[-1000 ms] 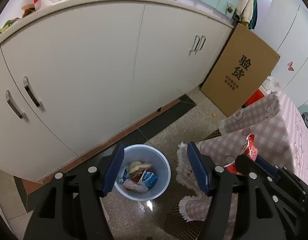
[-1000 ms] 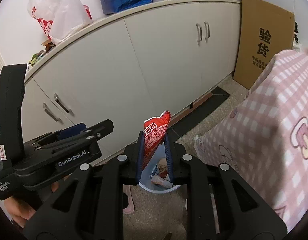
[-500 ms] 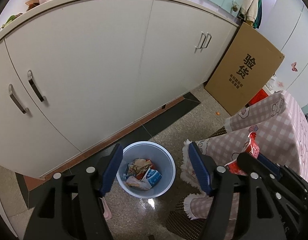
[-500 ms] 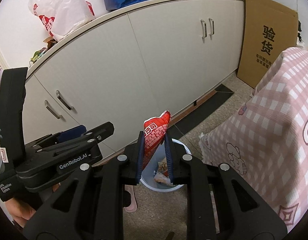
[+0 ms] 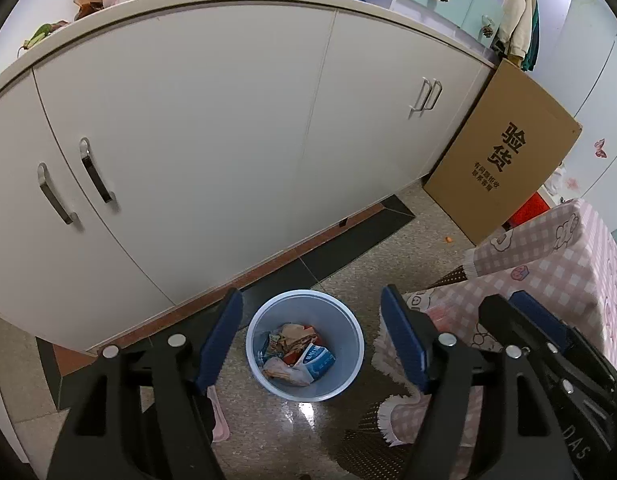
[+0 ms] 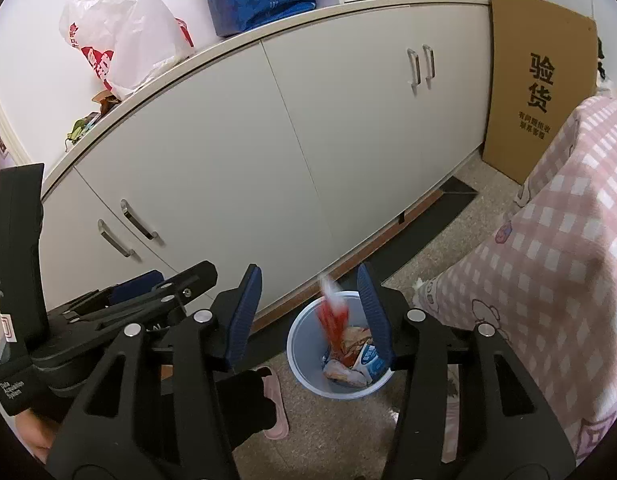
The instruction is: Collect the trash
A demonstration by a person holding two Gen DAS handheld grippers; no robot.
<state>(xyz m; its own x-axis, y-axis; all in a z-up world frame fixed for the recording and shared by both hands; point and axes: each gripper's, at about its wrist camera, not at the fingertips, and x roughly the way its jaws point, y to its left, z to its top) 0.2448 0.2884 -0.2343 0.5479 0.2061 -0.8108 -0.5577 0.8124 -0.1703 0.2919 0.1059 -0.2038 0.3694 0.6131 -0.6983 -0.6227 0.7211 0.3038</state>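
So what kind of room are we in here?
Most likely a lived-in home, maybe a dining or storage corner: long white cabinets, a table under a pink checked cloth, and a small blue trash bin on the stone floor.

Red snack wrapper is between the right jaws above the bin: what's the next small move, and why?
Probably lift the right gripper away. Its jaws have just been opening, and the blurred red snack wrapper hangs loose between them, over the pale blue plastic bin.

A waste bin (image 5: pixel 304 344) stands on the floor before a long cabinet (image 5: pixel 228 140), wrappers (image 5: pixel 296 356) inside it. A cardboard sheet (image 5: pixel 504 160) leans at the cabinet's right end; a cloth-draped table (image 6: pixel 556 264) stands right of the bin, bags (image 6: pixel 120 28) on the countertop.
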